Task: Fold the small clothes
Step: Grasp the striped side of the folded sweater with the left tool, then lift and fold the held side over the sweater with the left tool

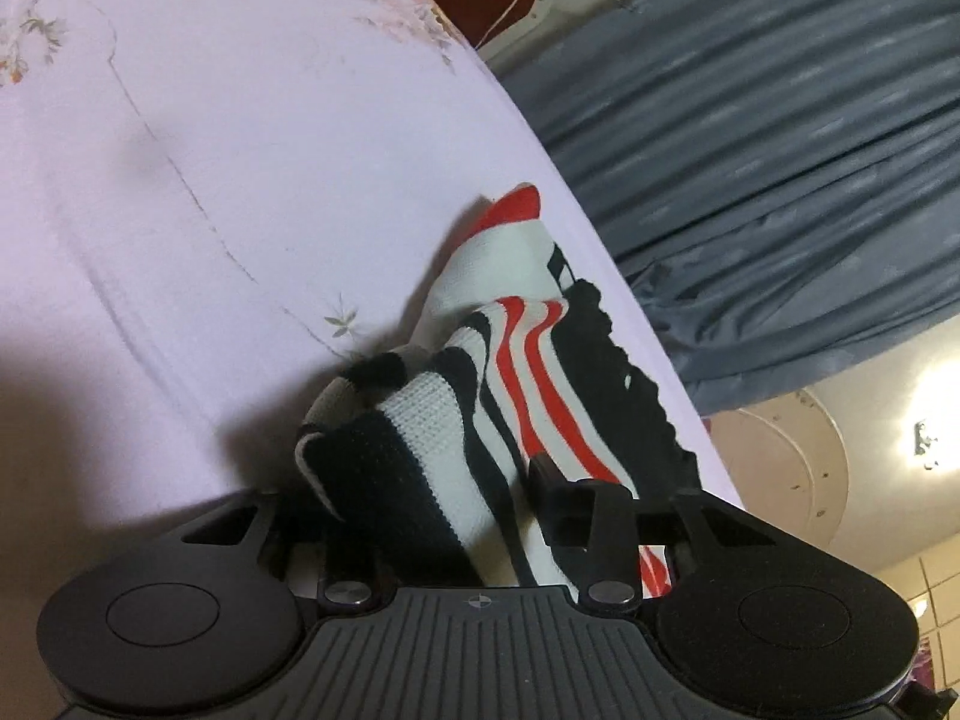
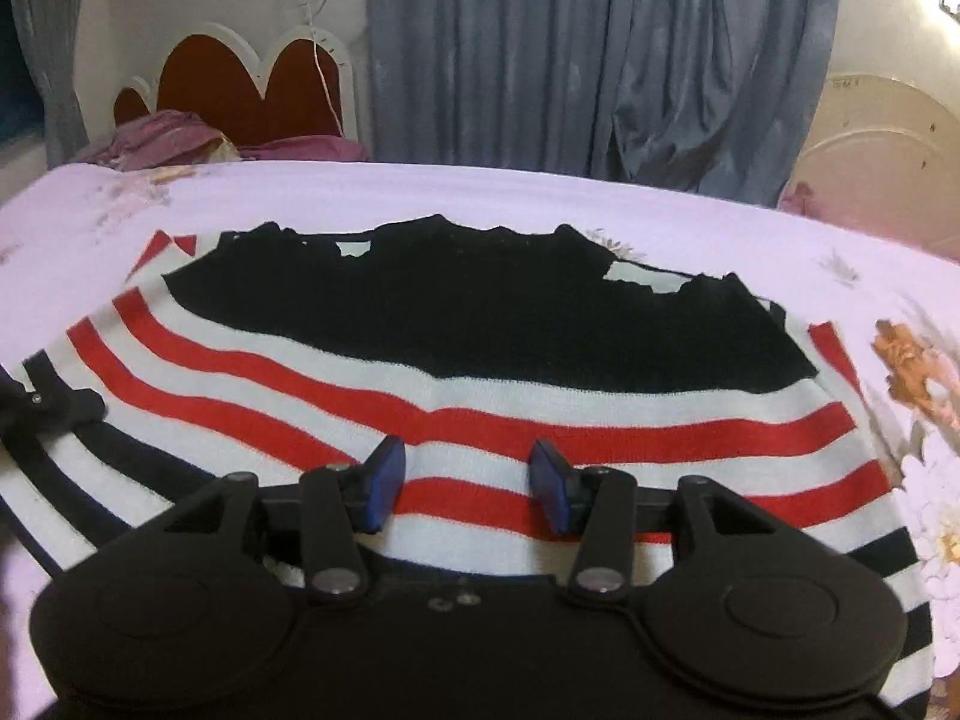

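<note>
Knitted stripes of red, white and black mark the small sweater (image 2: 480,396), which lies spread across the lilac bed sheet (image 2: 600,198) with its black band toward the far side. The left tool (image 1: 480,480) is clamped on a bunched edge of the garment; in the left wrist view the cloth rises off the bed in a puckered ridge between its fingers, and the same tool shows at the left edge of the right wrist view, sitting on the sweater's side. The right tool (image 2: 468,480) hangs low over the middle of the red and white stripes with its blue pads (image 2: 384,480) well apart, holding nothing; whether the tips touch the knit I cannot tell.

By my reading the folding has barely started. Most of the body is flat and unfolded, and only one edge is lifted for a first fold. That edge has yet to be carried across, and the remaining folds and any smoothing are all left.
</note>
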Available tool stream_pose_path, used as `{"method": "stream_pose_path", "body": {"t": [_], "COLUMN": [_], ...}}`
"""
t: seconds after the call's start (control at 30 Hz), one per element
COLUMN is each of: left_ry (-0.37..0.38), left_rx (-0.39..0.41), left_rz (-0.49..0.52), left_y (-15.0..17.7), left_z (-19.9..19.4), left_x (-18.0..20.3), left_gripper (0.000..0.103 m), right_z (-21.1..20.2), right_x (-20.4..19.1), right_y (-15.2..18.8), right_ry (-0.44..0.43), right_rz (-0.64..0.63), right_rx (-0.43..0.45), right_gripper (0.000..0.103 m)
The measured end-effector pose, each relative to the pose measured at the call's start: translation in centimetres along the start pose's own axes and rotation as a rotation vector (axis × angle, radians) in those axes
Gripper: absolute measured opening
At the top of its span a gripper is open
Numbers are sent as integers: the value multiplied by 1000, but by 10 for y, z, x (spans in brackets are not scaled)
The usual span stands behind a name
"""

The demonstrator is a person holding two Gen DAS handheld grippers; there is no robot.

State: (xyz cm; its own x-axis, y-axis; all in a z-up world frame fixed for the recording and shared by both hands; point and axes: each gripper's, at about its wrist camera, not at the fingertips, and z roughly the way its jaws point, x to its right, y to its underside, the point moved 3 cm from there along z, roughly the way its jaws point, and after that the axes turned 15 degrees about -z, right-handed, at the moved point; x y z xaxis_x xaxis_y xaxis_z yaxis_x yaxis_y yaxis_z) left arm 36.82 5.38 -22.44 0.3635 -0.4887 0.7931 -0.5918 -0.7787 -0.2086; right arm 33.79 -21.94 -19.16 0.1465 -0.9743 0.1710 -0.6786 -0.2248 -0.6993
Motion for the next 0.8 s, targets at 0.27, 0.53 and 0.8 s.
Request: {"method": "stream_pose_path", "body": {"t": [0.27,0.53,0.8], "left_ry": [40,144,188], "left_rx": [34,2,-177], "left_rz": [130,510,825], "left_y": [3,52,173], "left_z": [-13,-12,17], "left_x": [38,143,198], "left_gripper": [16,15,16], "right_z": [1,-20,-64], "right_x": [-5,32,135], "right_y": [-5,-3,51], "right_ry": [40,-2,61], "right_rz": [-6,134,289], "right_rx": [-24,17,-5], "right_gripper": [46,48,48]}}
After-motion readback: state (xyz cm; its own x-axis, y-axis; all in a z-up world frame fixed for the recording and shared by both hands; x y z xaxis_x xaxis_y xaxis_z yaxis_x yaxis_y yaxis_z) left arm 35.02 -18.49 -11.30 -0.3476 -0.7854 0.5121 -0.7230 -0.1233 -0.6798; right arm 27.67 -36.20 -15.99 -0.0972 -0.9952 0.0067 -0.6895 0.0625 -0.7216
